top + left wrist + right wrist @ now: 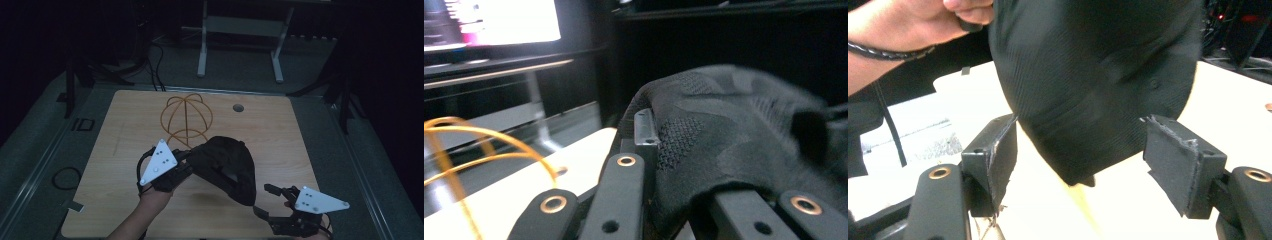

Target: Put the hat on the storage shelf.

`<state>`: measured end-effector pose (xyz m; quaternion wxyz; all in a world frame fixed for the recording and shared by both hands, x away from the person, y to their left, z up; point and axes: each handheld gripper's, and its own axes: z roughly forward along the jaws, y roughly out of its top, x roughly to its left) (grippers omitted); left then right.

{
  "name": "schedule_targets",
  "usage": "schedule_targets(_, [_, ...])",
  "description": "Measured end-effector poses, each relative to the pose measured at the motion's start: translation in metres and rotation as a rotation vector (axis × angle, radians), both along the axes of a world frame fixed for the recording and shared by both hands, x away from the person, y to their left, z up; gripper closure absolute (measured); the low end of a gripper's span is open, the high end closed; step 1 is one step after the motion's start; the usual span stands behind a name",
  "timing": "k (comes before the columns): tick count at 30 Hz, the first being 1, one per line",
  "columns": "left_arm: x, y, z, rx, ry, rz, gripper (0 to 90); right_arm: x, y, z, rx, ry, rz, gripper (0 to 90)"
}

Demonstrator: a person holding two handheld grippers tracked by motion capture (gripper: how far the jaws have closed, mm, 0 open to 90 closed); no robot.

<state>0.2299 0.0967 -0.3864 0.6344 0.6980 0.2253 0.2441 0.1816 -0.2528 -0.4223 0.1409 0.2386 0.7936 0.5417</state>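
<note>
Desk (125, 150) under all. Black cap (225, 167) held up above it, slanting down from left gripper (186, 161), clamped on upper edge, toward right gripper (263, 200). Right gripper spread wide just below and beside low tip, nothing pinched, nearer.

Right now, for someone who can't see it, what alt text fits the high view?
A person's left gripper holds a black cap up over a wooden table, its jaws shut on the fabric. The right gripper sits near the cap's lower edge, jaws open. A gold wire stand stands behind.
</note>
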Motion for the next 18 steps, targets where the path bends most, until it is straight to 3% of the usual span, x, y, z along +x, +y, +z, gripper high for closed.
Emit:
schedule_targets(4, [0.000,0.008,-0.002,0.015,-0.027,-0.071,87.9,0.002,-0.018,0.009,0.033,-0.020,-0.008,34.7])
schedule_targets(7, [0.000,0.014,-0.001,0.027,-0.042,-0.130,87.9,0.004,-0.025,0.019,0.029,-0.049,-0.023,36.1])
schedule_targets(11, [0.001,0.022,0.004,0.023,-0.044,-0.246,87.8,0.005,-0.020,0.031,-0.009,-0.107,-0.011,36.5])
schedule_targets(12, [0.001,0.022,0.004,0.023,-0.044,-0.246,87.8,0.005,-0.020,0.031,-0.009,-0.107,-0.011,36.5])
schedule_targets(16, [0.005,0.026,0.006,0.003,-0.005,-0.333,87.8,0.002,0.004,0.042,-0.041,-0.149,0.099,36.4])
schedule_targets(18, [0.005,0.024,0.005,0.006,-0.006,-0.349,87.8,0.001,0.016,0.044,-0.058,-0.175,0.143,36.2])
